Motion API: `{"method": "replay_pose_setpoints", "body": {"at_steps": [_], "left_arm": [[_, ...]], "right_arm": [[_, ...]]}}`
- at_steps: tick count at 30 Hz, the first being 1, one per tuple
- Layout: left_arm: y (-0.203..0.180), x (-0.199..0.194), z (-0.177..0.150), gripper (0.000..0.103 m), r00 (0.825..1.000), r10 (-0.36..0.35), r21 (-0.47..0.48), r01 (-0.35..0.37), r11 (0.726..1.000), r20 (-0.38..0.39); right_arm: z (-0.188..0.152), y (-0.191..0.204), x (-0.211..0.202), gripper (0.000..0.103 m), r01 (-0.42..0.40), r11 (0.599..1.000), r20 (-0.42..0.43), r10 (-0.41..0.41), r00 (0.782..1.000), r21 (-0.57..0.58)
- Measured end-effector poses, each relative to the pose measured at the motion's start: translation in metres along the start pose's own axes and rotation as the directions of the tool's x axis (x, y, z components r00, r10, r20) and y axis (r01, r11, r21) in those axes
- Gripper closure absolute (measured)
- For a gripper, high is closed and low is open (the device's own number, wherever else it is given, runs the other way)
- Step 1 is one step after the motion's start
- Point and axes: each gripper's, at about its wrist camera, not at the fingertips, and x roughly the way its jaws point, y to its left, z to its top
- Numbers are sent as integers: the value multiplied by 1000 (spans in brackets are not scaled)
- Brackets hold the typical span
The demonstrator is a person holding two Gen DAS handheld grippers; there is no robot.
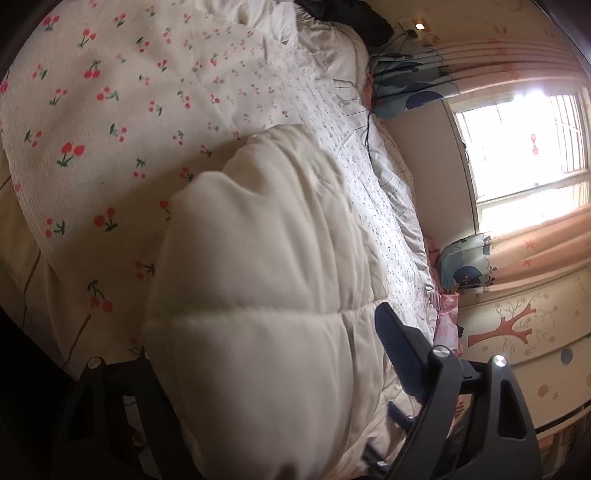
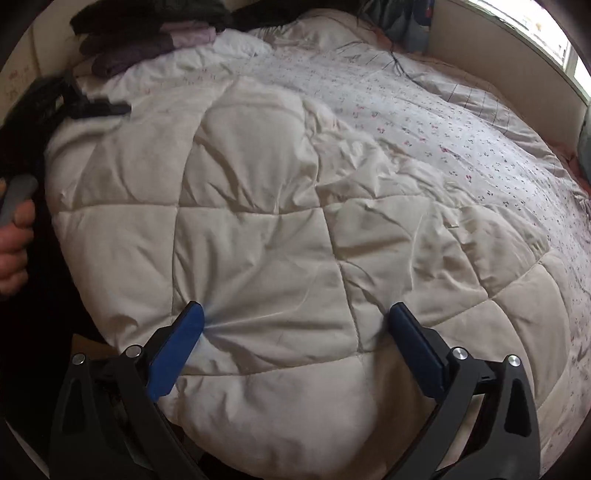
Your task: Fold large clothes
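Bulging between both grippers' spread fingers (image 2: 188,332), apparently pinched, lies the quilt (image 2: 258,229).

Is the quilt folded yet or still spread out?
Partly folded: the quilt lies doubled over the cherry-print sheet, its rounded fold edge nearest the camera.

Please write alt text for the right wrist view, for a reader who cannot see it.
The right gripper, jaws wide open, presses its blue fingers into a cream quilted comforter spread over a bed. Folded dark clothes sit at the far edge.
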Motion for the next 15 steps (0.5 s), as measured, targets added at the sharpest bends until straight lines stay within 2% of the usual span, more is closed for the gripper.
{"method": "replay_pose_setpoints", "body": {"at_steps": [1,3,5,6,8,10,13,15], "left_arm": [[-1,-1,0,25,1000,-3,9,3,1000,-2],[-1,-2,1,32,1000,-3,22,3,1000,-6],[-3,-5,0,45,1000,-15,25,15,1000,-2],[-4,-7,-1,48,1000,-21,31,21,999,5],[-16,-14,-4,60,999,-45,75,43,996,24],[-32,-19,-9,63,997,-74,125,69,990,37],[-75,-27,-22,66,992,-122,247,107,963,44],[-112,-27,-36,67,988,-152,349,131,928,31]], "right_arm": [[-1,-2,-4,6,-4,1000,15,4,1000,18],[-7,-2,6,6,-1,1000,-30,2,1000,31],[-14,-1,16,6,-10,999,-33,11,999,49],[-14,-2,18,6,-9,998,-32,11,999,59],[-12,-1,20,6,6,998,-37,-4,999,60],[-11,2,23,6,29,998,-34,-27,999,54],[-17,5,23,6,39,997,-10,-39,999,64],[-20,3,21,6,23,996,5,-24,1000,86]]}}
